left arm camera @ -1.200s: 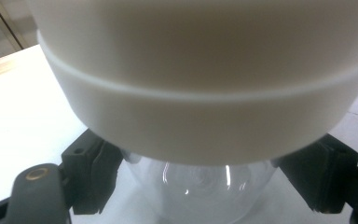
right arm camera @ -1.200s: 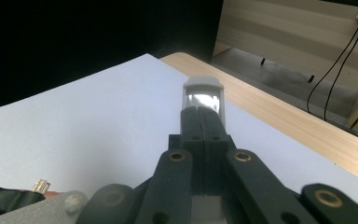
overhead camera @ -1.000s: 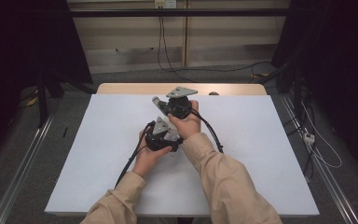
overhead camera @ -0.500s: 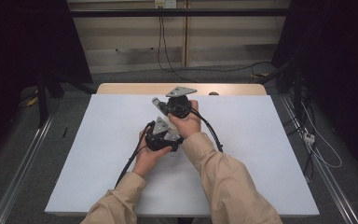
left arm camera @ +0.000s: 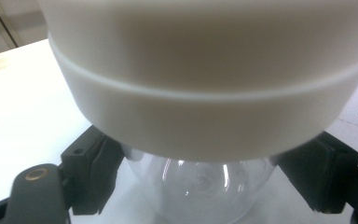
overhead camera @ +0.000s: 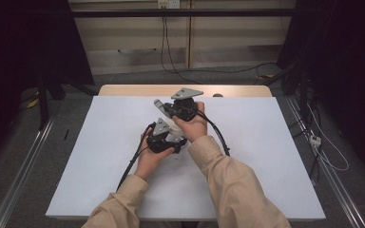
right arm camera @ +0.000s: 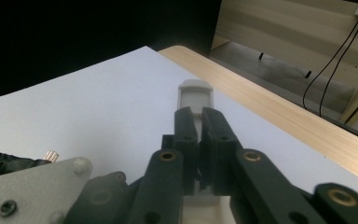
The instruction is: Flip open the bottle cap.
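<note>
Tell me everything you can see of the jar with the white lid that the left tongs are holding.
The jar looks like clear glass or plastic, with a rounded body that catches small glints of light. A broad white lid with a stepped rim sits on top and looks matte and smooth. The left tongs hold the clear body just under the lid, a black pad on either side. Beneath it lies the white table. Its base is out of frame.

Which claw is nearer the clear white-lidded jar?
Left: the left claw grips the jar below its lid. The right claw sits farther up the table, jaws just opening, a pale flat strip between them.
</note>
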